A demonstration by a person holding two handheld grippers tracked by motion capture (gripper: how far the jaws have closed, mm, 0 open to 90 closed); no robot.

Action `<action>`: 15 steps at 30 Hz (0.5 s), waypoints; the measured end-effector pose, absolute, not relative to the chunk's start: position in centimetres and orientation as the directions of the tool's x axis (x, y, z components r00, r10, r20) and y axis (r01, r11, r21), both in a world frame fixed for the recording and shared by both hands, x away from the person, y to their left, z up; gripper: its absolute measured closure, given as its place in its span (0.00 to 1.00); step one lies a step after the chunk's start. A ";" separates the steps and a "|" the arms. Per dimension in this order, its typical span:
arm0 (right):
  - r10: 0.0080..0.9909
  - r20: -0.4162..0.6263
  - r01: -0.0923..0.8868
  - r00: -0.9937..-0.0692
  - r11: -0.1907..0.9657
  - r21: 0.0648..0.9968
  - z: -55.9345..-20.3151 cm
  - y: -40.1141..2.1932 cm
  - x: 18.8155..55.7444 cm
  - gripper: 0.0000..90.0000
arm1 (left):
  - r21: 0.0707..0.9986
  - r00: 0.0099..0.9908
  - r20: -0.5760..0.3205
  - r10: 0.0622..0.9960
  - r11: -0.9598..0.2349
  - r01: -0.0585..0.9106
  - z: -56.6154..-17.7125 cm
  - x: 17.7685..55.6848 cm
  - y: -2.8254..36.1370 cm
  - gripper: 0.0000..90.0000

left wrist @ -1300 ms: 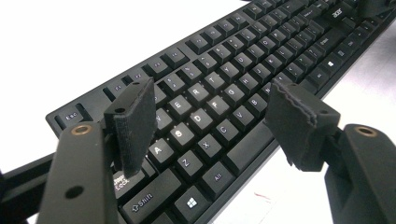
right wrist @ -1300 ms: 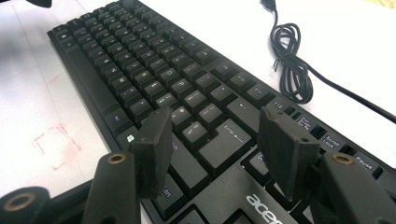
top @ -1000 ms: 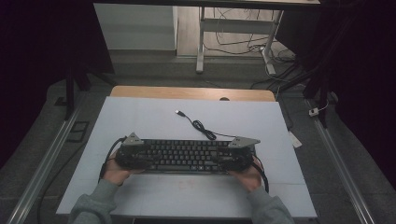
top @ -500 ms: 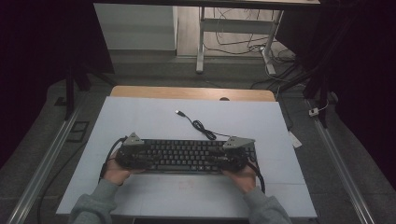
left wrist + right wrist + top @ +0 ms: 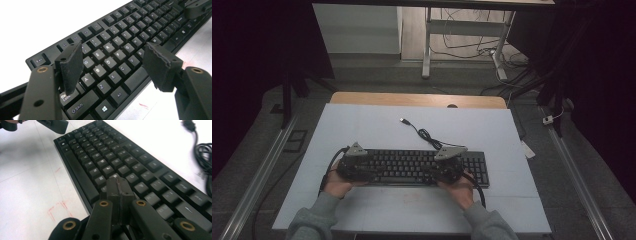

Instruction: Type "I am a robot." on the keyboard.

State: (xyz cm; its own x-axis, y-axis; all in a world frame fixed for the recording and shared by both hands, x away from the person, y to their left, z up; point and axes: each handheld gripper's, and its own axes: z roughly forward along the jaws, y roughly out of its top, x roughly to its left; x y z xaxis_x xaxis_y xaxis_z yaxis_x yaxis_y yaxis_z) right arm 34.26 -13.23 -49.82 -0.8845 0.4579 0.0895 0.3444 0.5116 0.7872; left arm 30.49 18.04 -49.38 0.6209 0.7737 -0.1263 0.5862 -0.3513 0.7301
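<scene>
my left hand-held gripper [image 5: 112, 65] hovers spread over the keyboard [image 5: 412, 167] on the desk [image 5: 362, 120]; my right hand-held gripper [image 5: 117, 186], just pressed together on nothing, aims at a key; typing remains.

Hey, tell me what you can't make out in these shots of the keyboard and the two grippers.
- Whether the right gripper, jaws just closed together, presses a key: right gripper view, its pads hide the key beneath.
- Legends on the keyboard: high view, too small; right gripper view, blurred.
- Keyboard's left end: high view, under the left gripper; left gripper view, cut off by the frame's lower edge.
- Where the cable joins the keyboard: high view, behind the right gripper's plate.
</scene>
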 end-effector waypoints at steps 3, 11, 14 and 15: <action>0.452 0.084 0.341 -0.888 0.524 0.780 -50.0 -12.3 34.3 1.00 | 0.730 0.620 -0.126 0.774 -0.351 0.586 -49.4 30.5 18.1 0.36; 0.443 0.074 0.335 -0.893 0.548 0.767 -50.5 -10.3 34.6 1.00 | 0.731 0.611 -0.119 0.782 -0.348 0.588 -49.4 30.5 18.0 0.36; 0.436 0.069 0.331 -0.897 0.559 0.760 -50.7 -9.6 34.6 1.00 | 0.731 0.607 -0.120 0.786 -0.344 0.590 -49.4 30.5 18.1 0.36; 0.436 0.064 0.328 -0.898 0.564 0.758 -50.8 -9.3 34.7 1.00 | 0.732 0.607 -0.120 0.786 -0.343 0.589 -49.4 30.5 18.1 0.36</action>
